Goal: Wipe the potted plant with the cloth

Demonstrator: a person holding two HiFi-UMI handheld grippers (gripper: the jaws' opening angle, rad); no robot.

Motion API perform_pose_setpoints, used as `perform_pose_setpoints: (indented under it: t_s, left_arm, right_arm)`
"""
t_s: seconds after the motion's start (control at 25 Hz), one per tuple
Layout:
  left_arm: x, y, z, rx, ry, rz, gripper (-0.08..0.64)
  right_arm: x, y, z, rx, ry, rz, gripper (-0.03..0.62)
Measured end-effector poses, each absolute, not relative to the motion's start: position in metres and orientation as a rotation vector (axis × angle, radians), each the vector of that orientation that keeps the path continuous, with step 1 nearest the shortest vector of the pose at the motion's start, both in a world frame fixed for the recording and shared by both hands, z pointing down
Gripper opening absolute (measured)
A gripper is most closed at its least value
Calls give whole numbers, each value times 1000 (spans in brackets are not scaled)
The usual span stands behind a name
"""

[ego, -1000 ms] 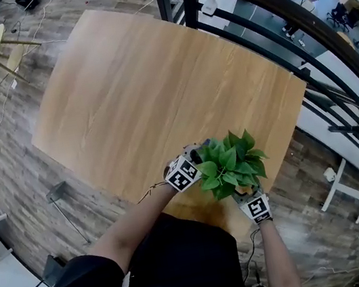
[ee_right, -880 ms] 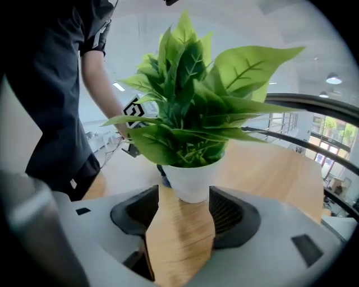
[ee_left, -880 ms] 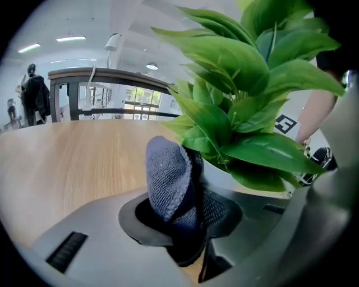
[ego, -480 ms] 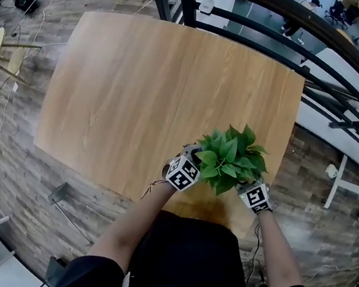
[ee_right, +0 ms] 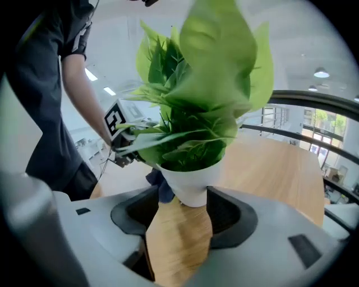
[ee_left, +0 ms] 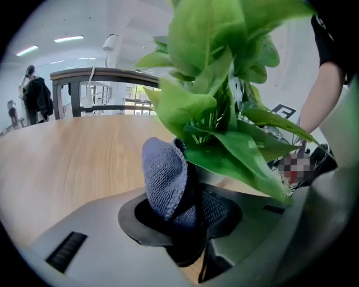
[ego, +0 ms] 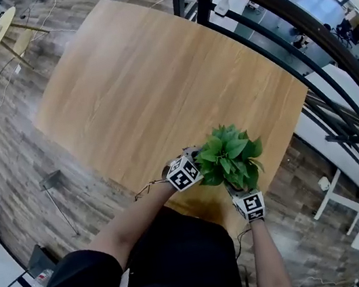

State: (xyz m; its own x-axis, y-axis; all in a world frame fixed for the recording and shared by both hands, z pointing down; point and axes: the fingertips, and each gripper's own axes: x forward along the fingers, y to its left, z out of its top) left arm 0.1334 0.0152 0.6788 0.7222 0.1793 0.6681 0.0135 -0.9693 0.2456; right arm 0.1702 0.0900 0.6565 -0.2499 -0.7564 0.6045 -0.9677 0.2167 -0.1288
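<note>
Right now, pinching a bunched blue cloth [ee_left: 165,179] in the left gripper [ee_left: 182,218], both jaws closed on its fold, and pressing it in against the potted plant [ee_left: 224,101] just under the lowest leaves. Bracing the white pot [ee_right: 189,180] with the right gripper [ee_right: 179,224], jaws sitting on either side of its lower wall and seemingly clamping it.

Standing upright on the table [ego: 141,84], near the edge closest to the person. Running vertically along the long axis, from pot base up to leaf tips, and fanning the leaves up and outward on all sides.

Judging the plant to be light and a little top-heavy, so likely tipping if pushed high up. Expecting a stiff, smooth, somewhat slippery pot wall, and therefore favouring a hold low on the pot, where nothing gives. Treating the leaves as thin, soft and easily creased or torn. Leaning toward wiping each one lightly from stem to tip rather than across. Counting on the cloth being limp and wrapping around whatever it meets.
</note>
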Motion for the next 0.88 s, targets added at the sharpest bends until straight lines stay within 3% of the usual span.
perform_pose_setpoints:
  t_s: [0.36, 0.68, 0.88]
  left_arm:
    - [137, 21, 671, 2733, 136, 1047, 138]
    - [139, 32, 675, 2716, 61, 979, 138]
    - [120, 36, 684, 2642, -41, 930, 138]
  right_arm:
    - [192, 81, 650, 1426, -2071, 447, 267]
    - [188, 85, 666, 1639, -2001, 635, 265]
    - [161, 97, 667, 1525, -2025, 606, 265]
